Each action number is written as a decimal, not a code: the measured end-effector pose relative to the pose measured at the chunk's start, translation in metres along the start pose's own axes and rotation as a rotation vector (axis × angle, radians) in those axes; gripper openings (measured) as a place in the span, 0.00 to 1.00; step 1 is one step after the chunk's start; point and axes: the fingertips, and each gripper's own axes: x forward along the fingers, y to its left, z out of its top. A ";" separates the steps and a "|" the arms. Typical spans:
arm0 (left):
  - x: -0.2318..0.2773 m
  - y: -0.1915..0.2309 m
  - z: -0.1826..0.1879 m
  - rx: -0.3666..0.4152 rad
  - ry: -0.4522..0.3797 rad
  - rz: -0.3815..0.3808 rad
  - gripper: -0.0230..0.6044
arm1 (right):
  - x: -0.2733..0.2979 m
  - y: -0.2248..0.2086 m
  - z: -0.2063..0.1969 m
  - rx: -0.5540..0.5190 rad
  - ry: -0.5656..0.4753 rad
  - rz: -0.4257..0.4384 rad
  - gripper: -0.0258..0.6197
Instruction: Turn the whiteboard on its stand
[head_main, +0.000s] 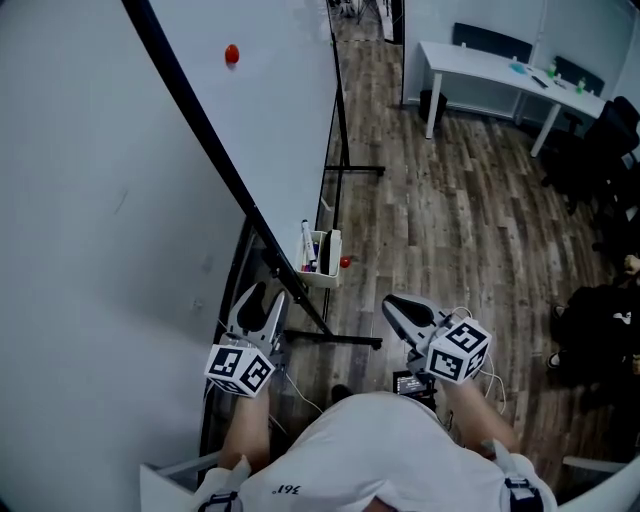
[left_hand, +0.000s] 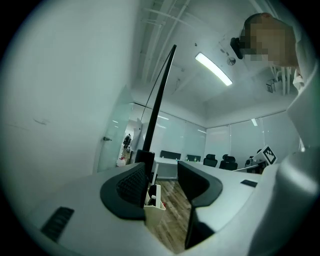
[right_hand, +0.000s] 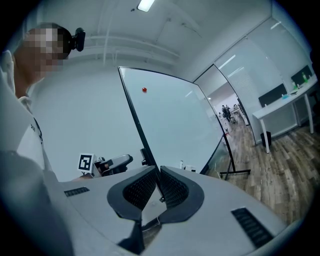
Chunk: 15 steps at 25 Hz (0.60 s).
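Black-framed whiteboard (head_main: 280, 120) just beyond L gripper (head_main: 262, 308), fingers (left_hand: 127, 192) apart, ungripped

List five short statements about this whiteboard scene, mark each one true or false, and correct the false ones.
1. A red magnet sticks to the whiteboard. True.
2. The left gripper has its jaws pressed together. False: they stand apart, with nothing gripped.
3. A white marker holder sits by the board's dark edge. True.
4. The right gripper clamps the whiteboard's frame. False: in the head view it is off to the board's side, jaws together, holding nothing.
5. The floor is blue carpet. False: it is wood-pattern planking.
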 end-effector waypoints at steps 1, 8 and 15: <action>0.002 0.002 0.002 0.004 0.003 -0.003 0.34 | 0.000 0.001 0.001 -0.001 -0.003 -0.004 0.09; 0.028 0.019 0.011 0.055 -0.006 0.011 0.42 | -0.003 -0.006 -0.004 -0.003 -0.019 -0.051 0.09; 0.051 0.018 0.022 0.105 -0.010 0.004 0.43 | -0.010 -0.008 -0.002 -0.005 -0.024 -0.080 0.09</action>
